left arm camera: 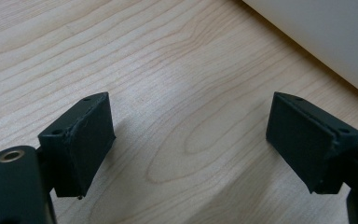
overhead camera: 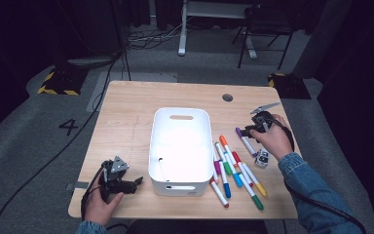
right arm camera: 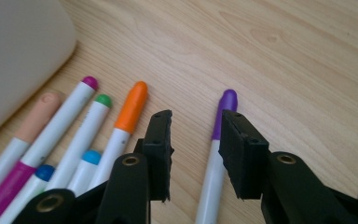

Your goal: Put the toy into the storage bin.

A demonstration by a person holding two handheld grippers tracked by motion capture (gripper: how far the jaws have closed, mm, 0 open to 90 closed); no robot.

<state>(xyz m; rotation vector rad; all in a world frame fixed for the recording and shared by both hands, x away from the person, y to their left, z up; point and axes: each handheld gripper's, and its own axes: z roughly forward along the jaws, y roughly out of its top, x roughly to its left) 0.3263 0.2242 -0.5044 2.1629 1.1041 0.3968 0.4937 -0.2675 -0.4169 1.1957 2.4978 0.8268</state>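
The left gripper [overhead camera: 137, 183] rests at the table's [overhead camera: 126, 112] seven o'clock, jaws wide on nothing, just beside the white bin [overhead camera: 180, 181]. At three o'clock the right gripper [right arm camera: 193, 135] is narrowed astride the purple marker [right arm camera: 224, 114], pads not yet pressing: sink lower, close squarely. The orange marker [right arm camera: 131, 107] lies near; bare wood stretches toward twelve

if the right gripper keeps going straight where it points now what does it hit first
Most likely the purple-capped white marker lying on the wooden table: it sits between the right gripper's open jaws, apart from the other markers, though depth is hard to judge.
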